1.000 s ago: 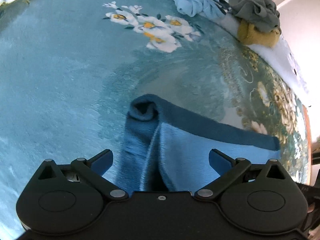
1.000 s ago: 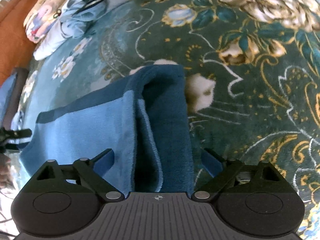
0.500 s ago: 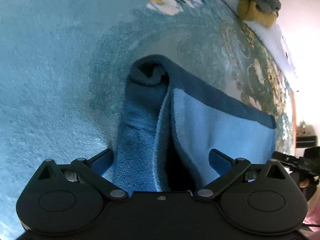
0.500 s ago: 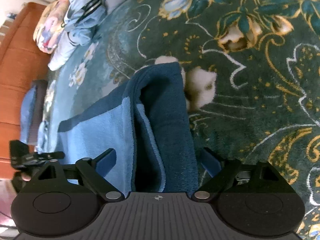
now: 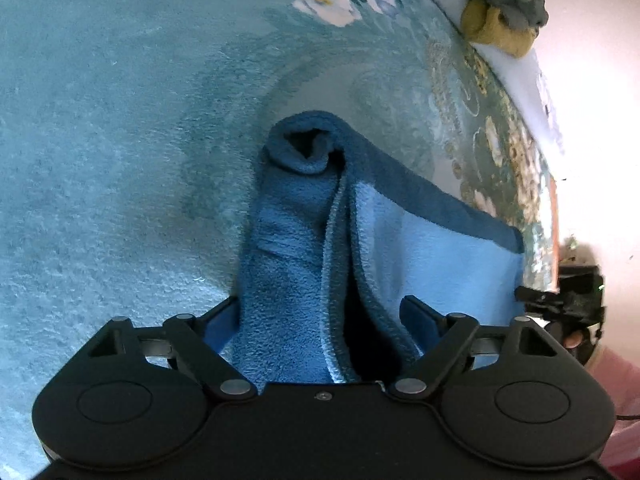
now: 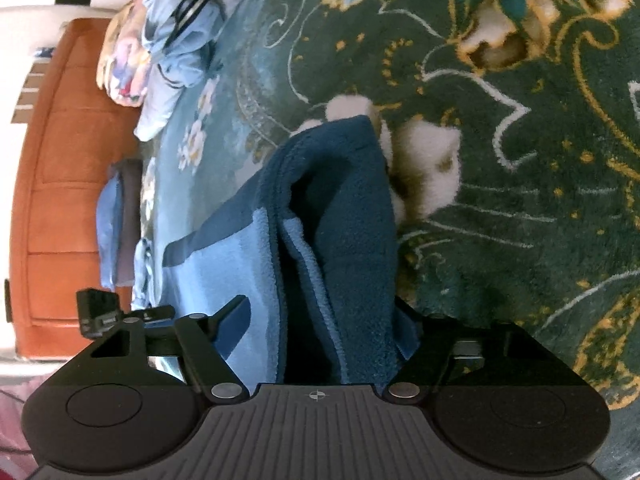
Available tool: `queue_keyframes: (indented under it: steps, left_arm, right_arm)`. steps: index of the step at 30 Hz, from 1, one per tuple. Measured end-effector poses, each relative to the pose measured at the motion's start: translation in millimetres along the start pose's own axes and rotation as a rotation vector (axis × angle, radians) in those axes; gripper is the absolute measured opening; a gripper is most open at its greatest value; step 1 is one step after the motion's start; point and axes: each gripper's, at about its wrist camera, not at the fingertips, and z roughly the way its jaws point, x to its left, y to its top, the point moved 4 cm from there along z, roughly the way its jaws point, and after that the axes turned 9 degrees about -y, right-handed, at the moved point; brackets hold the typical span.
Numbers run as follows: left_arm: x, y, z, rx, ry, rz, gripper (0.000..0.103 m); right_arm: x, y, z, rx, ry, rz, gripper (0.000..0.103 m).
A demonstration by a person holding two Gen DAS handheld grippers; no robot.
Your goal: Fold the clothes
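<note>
Fleece, a two-tone blue folded cloth (image 5: 404, 248), lies on my floral teal bedspread (image 5: 120, 160), well in from the far edge where crumpled grey and mustard clothes (image 5: 504, 4) sit. My left gripper (image 5: 320, 320) and right gripper (image 6: 324, 320) each straddle a bunched end of it; their jaws have just been closing, still apart, not yet pinching.

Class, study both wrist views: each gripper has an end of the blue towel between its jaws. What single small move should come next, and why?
Probably finish closing both sets of jaws on the towel. They have just been closing, yet the left gripper and right gripper still straddle bunched folds without clearly pinching them. The towel lies slack on the patterned blanket, so lifting now would likely drop it.
</note>
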Motion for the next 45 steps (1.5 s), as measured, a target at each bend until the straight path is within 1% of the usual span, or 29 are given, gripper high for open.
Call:
queue_keyframes:
  steps: [2,3,4,7,9,11,12,14,15,16,17,18,19,20,21,22,23,24,29,32,36,40,43,44,45]
  left_arm:
    - [-4.4,-1.1,-2.0,-0.013,0.026,0.013,0.083]
    - [-6.8,-1.2,-6.4,-0.033,0.037,0.010,0.077]
    - [-9.2,-1.3,-10.8,-0.053,0.048,0.007,0.074]
    - [-26.8,-3.2,-35.9,-0.186,0.052,-0.001,0.075]
    - [-47.2,-5.3,-45.8,-0.237,0.034,0.036,0.075]
    - [-71.3,-7.2,-47.3,-0.261,0.009,0.092,0.075]
    - [-81.9,-8.3,-43.0,-0.261,-0.011,0.111,0.074]
    - [-100.9,-11.1,-25.9,-0.236,-0.065,0.146,0.071]
    - [-108.6,-13.2,-15.1,-0.212,-0.085,0.169,0.066]
    - [-113.7,-15.8,-3.7,-0.185,-0.093,0.181,0.055]
    - [-117.6,-18.4,7.7,-0.156,-0.096,0.185,0.046]
    - [-121.4,-21.1,19.2,-0.128,-0.099,0.188,0.033]
    - [-125.3,-23.8,30.6,-0.099,-0.102,0.192,0.024]
    - [-127.2,-26.4,38.4,-0.086,-0.103,0.191,0.019]
    - [-127.7,-29.1,43.7,-0.085,-0.102,0.187,0.010]
    - [-128.2,-31.7,49.0,-0.084,-0.101,0.183,0.007]
    - [-128.7,-34.3,54.3,-0.083,-0.101,0.178,0.005]
    - [-128.1,-36.8,59.1,-0.081,-0.093,0.171,0.001]
    - [-122.9,-44.4,75.1,-0.081,-0.004,0.165,0.000]
    - [-115.7,-45.4,79.7,-0.075,0.038,0.132,0.000]
    - [-105.9,-46.2,82.9,-0.063,0.068,0.084,0.000]
    - [-106.8,-43.1,93.4,-0.052,0.114,0.093,0.000]
    - [-107.8,-42.8,96.4,-0.046,0.133,0.105,0.000]
    - [-110.5,-40.9,92.2,-0.050,0.123,0.102,0.000]
    - [-114.0,-37.6,84.6,-0.076,0.097,0.100,0.000]
  right_arm:
    - [1.3,-2.1,-0.3,-0.006,-0.004,0.002,0.072]
    - [0.9,-3.1,-1.0,-0.009,-0.003,0.011,0.072]
    - [-1.0,-4.2,-2.4,-0.012,0.004,0.028,0.072]
    - [-5.7,-9.2,-7.2,-0.026,0.012,0.078,0.071]
    - [-6.0,-13.9,-9.2,-0.037,0.008,0.098,0.071]
    - [-5.5,-18.7,-10.7,-0.048,0.003,0.115,0.071]
    - [-5.2,-20.9,-10.9,-0.054,-0.002,0.121,0.071]
    - [-3.9,-24.4,-9.6,-0.068,-0.014,0.131,0.071]
    - [-2.7,-25.8,-8.6,-0.074,-0.018,0.134,0.070]
    - [-1.4,-27.5,-7.6,-0.079,-0.022,0.133,0.069]
    - [-0.5,-28.9,-6.7,-0.083,-0.028,0.132,0.067]
    - [-0.7,-30.1,-6.3,-0.087,-0.036,0.130,0.062]
    - [-1.8,-31.0,-6.6,-0.091,-0.044,0.130,0.059]
    - [-3.6,-31.6,-7.1,-0.095,-0.051,0.135,0.052]
    - [-5.5,-32.4,-8.2,-0.099,-0.053,0.143,0.047]
    - [-7.4,-33.3,-9.8,-0.103,-0.049,0.157,0.046]
    - [-8.3,-34.5,-11.2,-0.105,-0.044,0.163,0.043]
    - [-7.7,-36.1,-12.5,-0.105,-0.036,0.159,0.040]
    - [-6.5,-39.1,-13.3,-0.105,-0.019,0.147,0.033]
    - [-6.4,-37.8,-12.3,-0.102,-0.028,0.148,0.031]
    - [6.9,-37.0,-16.2,-0.099,-0.087,0.145,0.028]
    - [34.1,-37.2,-26.3,-0.095,-0.142,0.116,0.026]
    - [56.2,-38.2,-34.0,-0.092,-0.173,0.087,0.026]
    - [63.3,-39.0,-35.6,-0.090,-0.183,0.070,0.026]
    - [69.8,-39.8,-37.3,-0.091,-0.191,0.053,0.026]
